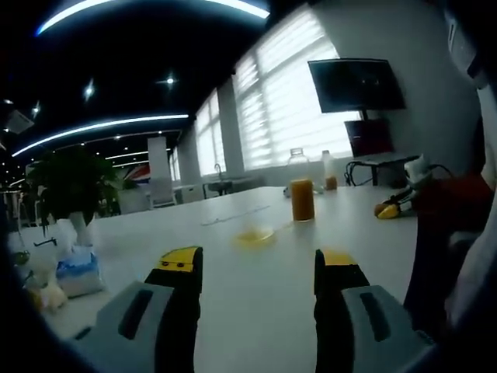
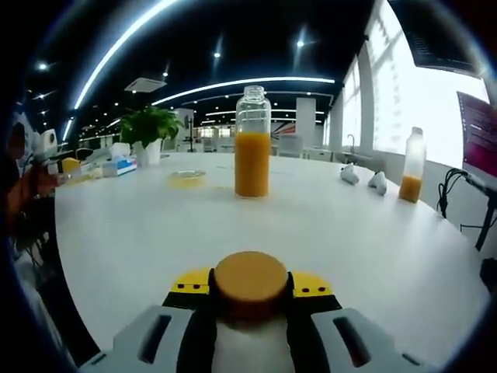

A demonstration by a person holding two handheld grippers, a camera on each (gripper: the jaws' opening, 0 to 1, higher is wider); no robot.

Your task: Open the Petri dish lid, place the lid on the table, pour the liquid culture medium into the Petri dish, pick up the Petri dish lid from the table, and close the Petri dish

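A low round Petri dish (image 1: 255, 235) with a yellowish content sits on the white table (image 1: 256, 311), a little beyond my left gripper (image 1: 258, 264), which is open with nothing between its jaws. Behind the dish stands a glass bottle (image 1: 301, 190) of orange liquid. In the right gripper view the same bottle (image 2: 252, 148) stands uncapped mid-table, with the Petri dish (image 2: 186, 179) to its left. My right gripper (image 2: 250, 291) is shut on a round orange cap (image 2: 250, 278) low over the table. I cannot tell whether the dish has its lid on.
A second, smaller bottle (image 2: 411, 175) with orange liquid stands further right. Two small white objects (image 2: 363, 179) lie near it. A potted plant (image 1: 74, 183) and a tissue pack (image 1: 78, 272) sit at the table's far left. A monitor (image 1: 357, 84) hangs by the windows.
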